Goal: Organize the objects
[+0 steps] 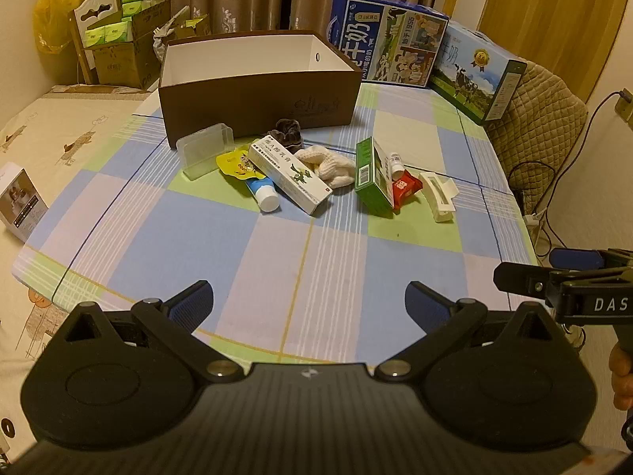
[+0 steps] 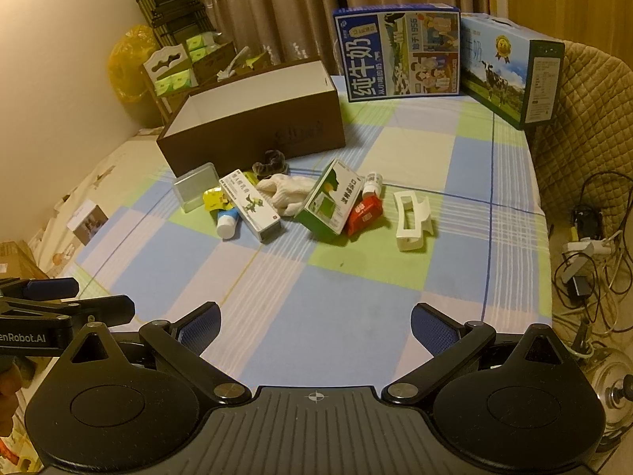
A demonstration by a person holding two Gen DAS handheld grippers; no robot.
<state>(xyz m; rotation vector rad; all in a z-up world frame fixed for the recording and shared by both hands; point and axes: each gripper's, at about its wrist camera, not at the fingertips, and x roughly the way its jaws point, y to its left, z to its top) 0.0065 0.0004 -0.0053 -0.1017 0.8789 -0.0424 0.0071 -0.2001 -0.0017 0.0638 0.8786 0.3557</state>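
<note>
Both grippers hovering wide open and empty, low in frame.

The left gripper (image 1: 308, 304) and right gripper (image 2: 315, 326) are facing small clutter mid-frame, the white plastic hair claw (image 2: 411, 217) lying rightmost, while the open brown cardboard box (image 1: 253, 91) is waiting behind, likely the bin.

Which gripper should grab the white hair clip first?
Probably the right gripper: the white hair clip lies at the pile's right end, nearer its side. The left gripper faces the pile's left half. Both are open.
</note>
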